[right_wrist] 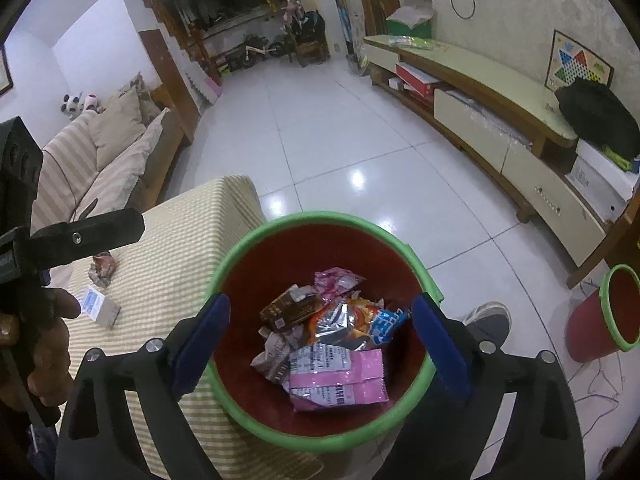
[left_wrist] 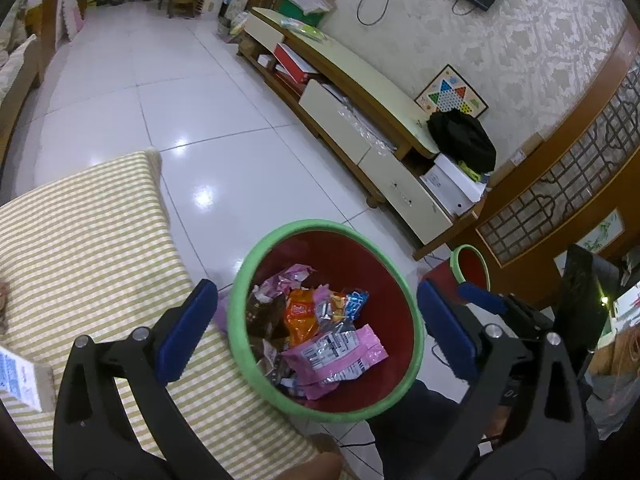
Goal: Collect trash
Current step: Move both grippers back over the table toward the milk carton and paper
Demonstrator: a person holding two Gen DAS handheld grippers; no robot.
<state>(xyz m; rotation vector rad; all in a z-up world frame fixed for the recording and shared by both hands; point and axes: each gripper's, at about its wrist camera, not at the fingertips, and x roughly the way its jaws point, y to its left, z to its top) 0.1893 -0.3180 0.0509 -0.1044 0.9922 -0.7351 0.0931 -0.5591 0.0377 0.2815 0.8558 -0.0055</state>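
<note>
A red bin with a green rim (left_wrist: 240,320) (right_wrist: 224,264) stands beside the striped table and holds several snack wrappers, a pink one (left_wrist: 340,356) (right_wrist: 340,376) on top. My left gripper (left_wrist: 316,328) is open and empty above the bin. My right gripper (right_wrist: 320,344) is open and empty, its blue pads (right_wrist: 200,340) straddling the bin's mouth. A crumpled wrapper (right_wrist: 103,269) and a small blue-and-white box (right_wrist: 98,306) (left_wrist: 20,376) lie on the striped table (right_wrist: 168,264) (left_wrist: 80,248).
A second red bin (right_wrist: 604,316) (left_wrist: 470,266) stands on the floor to the right. A low TV cabinet (right_wrist: 500,120) (left_wrist: 360,120) runs along the right wall. A sofa (right_wrist: 100,160) is at the left. My shoe (right_wrist: 488,320) is by the bin.
</note>
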